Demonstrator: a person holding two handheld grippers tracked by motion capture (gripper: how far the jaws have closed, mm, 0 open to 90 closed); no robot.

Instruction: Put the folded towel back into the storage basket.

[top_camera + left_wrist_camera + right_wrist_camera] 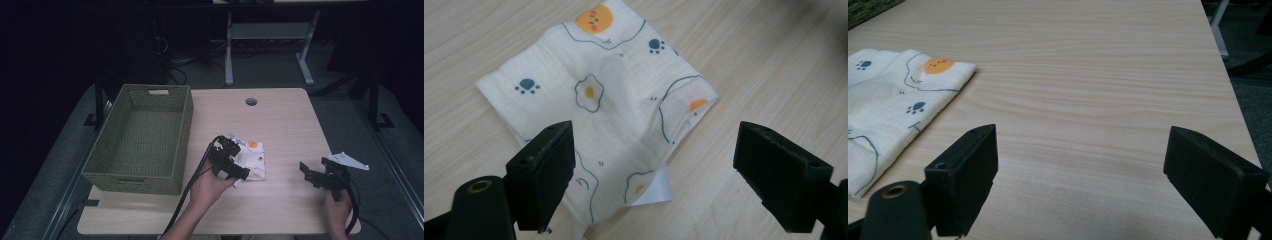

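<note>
A folded white cloth (255, 161) printed with fried eggs and paw marks lies flat on the wooden table (280, 125). My left gripper (239, 171) hovers over its near left part, jaws wide open. In the left gripper view the cloth (609, 100) spreads between and beyond the jaws of that gripper (654, 170), with a white label (654, 192) at its near edge. My right gripper (306, 172) stands open near the table's front right, apart from the cloth. The right gripper view has the cloth (888, 105) off to the left of the gripper (1080, 175), bare wood between its jaws.
A green woven basket (185, 130) stands on the left side of the table, beside the cloth. A round cable hole (251, 102) sits near the far edge. Beyond the table are desk legs and cables on a dark floor.
</note>
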